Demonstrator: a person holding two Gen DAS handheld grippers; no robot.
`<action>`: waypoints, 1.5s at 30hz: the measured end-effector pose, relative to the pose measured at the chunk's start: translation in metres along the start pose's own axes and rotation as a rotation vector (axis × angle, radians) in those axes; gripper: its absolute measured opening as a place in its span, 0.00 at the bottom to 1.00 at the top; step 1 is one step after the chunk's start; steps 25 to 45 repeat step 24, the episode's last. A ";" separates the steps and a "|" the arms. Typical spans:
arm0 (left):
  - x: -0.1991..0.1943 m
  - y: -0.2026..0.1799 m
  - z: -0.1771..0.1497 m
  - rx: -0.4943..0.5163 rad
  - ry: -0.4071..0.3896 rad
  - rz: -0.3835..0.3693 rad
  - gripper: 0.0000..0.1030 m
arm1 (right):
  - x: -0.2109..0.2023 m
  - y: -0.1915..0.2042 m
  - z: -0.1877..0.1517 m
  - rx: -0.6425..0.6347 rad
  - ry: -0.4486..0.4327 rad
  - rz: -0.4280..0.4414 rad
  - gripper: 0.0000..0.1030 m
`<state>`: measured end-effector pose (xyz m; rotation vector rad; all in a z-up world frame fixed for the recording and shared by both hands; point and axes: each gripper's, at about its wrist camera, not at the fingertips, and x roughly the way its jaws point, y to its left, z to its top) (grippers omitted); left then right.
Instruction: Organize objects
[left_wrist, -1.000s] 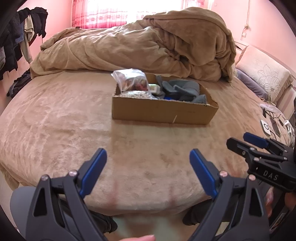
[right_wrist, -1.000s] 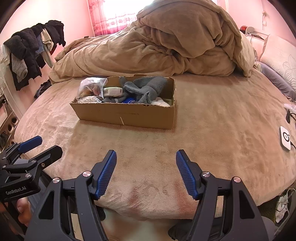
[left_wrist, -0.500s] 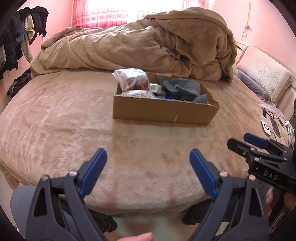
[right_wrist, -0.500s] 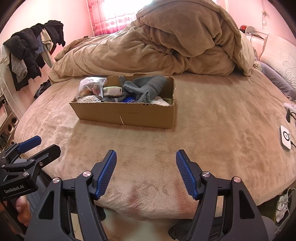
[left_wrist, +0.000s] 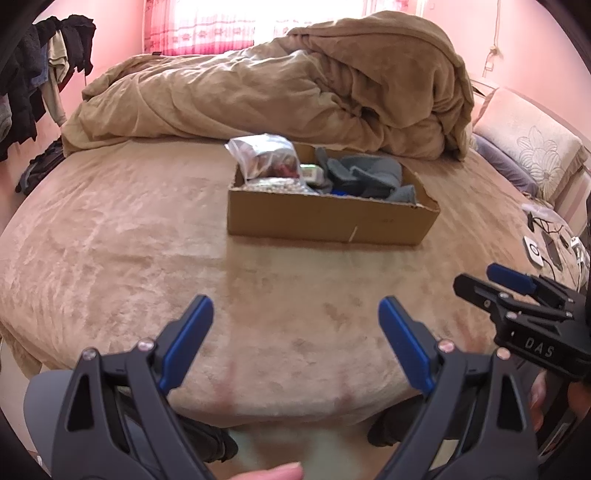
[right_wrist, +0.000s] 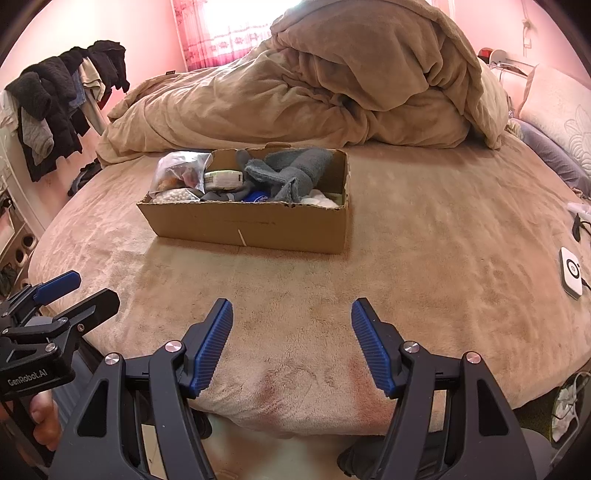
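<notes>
1. Both tools hang spread and empty over the near edge of the bed (right_wrist: 424, 229): left tool (left_wrist: 295, 339), right tool (right_wrist: 291, 339).
2. The cardboard box (right_wrist: 251, 229) sits at 12 o'clock, already holding a plastic bag (right_wrist: 177, 173), grey cloth (right_wrist: 291, 170) and small items.
3. This fits either packing done or unpacking ahead.
4. For any reach, approach from above the rim and pinch the soft cloth on a fold.
</notes>
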<state>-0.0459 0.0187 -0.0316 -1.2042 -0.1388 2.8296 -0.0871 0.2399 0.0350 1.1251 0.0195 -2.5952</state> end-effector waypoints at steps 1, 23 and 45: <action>0.000 0.000 0.000 -0.001 0.001 0.001 0.89 | 0.001 0.000 -0.001 0.000 0.000 0.000 0.68; 0.003 0.006 0.004 0.017 -0.016 -0.027 0.90 | 0.003 0.001 -0.002 -0.002 0.003 -0.003 0.68; 0.004 0.007 0.006 0.018 -0.015 -0.026 0.90 | 0.004 0.002 -0.002 -0.003 0.005 -0.004 0.68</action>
